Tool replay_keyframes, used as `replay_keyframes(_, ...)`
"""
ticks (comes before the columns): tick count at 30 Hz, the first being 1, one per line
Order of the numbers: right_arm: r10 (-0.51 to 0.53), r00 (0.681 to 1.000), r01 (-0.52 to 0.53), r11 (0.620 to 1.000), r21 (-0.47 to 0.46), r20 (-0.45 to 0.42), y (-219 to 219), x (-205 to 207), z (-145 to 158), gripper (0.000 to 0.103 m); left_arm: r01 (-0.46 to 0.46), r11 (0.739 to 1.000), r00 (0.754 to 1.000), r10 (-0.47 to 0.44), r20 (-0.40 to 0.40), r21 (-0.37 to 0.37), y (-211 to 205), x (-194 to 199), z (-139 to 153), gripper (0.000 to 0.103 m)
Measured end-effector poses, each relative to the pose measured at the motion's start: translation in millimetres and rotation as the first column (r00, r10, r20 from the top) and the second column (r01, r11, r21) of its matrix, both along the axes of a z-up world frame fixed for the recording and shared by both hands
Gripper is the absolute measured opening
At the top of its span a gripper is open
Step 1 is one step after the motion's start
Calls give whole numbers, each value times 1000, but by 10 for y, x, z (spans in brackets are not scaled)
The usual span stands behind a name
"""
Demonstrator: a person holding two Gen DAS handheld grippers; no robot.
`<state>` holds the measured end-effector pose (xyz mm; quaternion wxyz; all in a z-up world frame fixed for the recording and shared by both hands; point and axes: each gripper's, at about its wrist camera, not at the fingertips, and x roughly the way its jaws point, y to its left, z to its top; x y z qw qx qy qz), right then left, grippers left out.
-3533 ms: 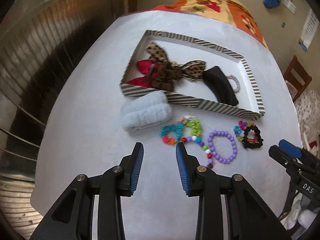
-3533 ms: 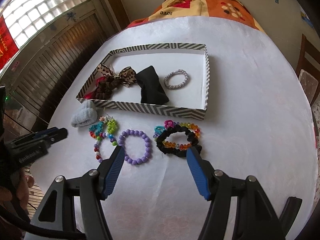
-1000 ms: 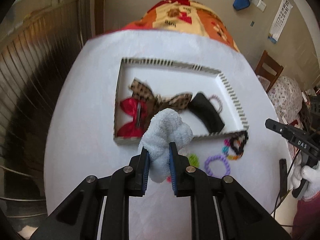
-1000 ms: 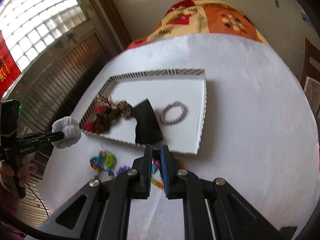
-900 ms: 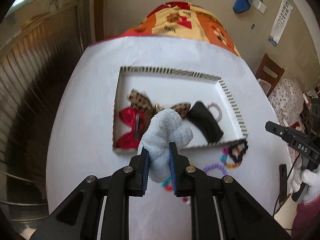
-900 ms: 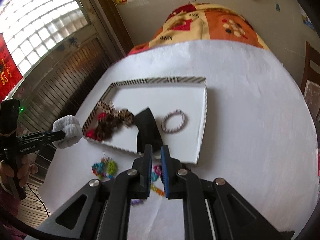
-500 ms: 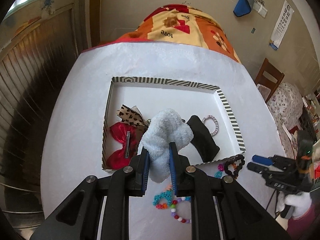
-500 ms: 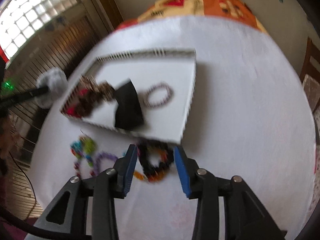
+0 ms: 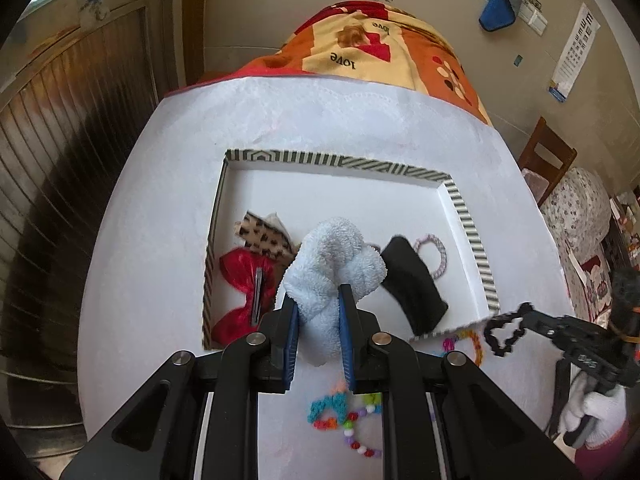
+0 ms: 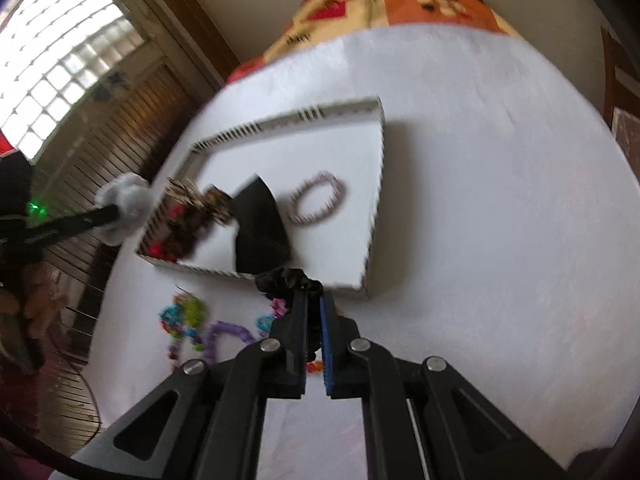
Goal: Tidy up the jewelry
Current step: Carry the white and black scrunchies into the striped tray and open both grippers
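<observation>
**Both grippers hold a hair tie near the striped tray**

Left wrist view: the left gripper [image 9: 319, 308] is closed on a fluffy light-blue scrunchie [image 9: 334, 268]. The soft tie is squeezed between the two blue pads; its thick part bulges out beyond the fingertips and a smaller part hangs below them. It is raised above the near edge of the striped tray [image 9: 466, 216], which lies on the white table [image 9: 160, 240]. In the tray, from left to right, lie a red bow [image 9: 240, 292], a leopard-print bow [image 9: 262, 236], a black cloth piece [image 9: 414, 288] and a small pink ring-shaped tie [image 9: 434, 254]. On the table, near the fingers, lie colourful bead bracelets [image 9: 344, 416]. At the right, the right gripper [image 9: 532, 316] carries a black scrunchie [image 9: 506, 332] as a loop at its tip, just beside the tray's near right corner.

Right wrist view: this picture is blurred. The right gripper [image 10: 314, 300] has its fingers pressed together on the black scrunchie [image 10: 288, 280], which bunches up just past the fingertips, in front of the near wall of the striped tray [image 10: 376, 208]. A purple bead bracelet [image 10: 228, 336] and other coloured beads lie on the table to the left of the fingers. At the far left, the left gripper [image 10: 104, 214] carries the light-blue scrunchie [image 10: 126, 200] beside the tray's left end.
</observation>
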<state>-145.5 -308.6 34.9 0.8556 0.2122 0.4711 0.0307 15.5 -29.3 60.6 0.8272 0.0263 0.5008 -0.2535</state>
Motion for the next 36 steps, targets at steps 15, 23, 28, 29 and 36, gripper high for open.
replay_keyframes(15, -21, 988, 17, 999, -27, -150, -45, 806, -402, 6, -54, 995, 998, 57, -31, 81, -505, 868, -333, 0)
replay_keyframes(23, 5, 979, -30, 992, -120, -202, 73, 929, -580, 7, -80, 989, 992, 91, -89, 127, -629, 1146, -692, 1)
replay_keyframes(28, 14, 981, -49, 983, -177, -194, 124, 942, -582, 27, -94, 985, 990, 108, -89, 148, -641, 1169, -775, 3)
replay_keyframes(29, 18, 983, -50, 984, -172, -185, 133, 934, -566, 30, -97, 984, 990, 111, -90, 148, -639, 1180, -776, 3)
replay_keyframes(36, 17, 994, -37, 982, -183, -112, 175, 855, -317, 59, -109, 989, 990, 117, -76, 104, -564, 1136, -665, 28)
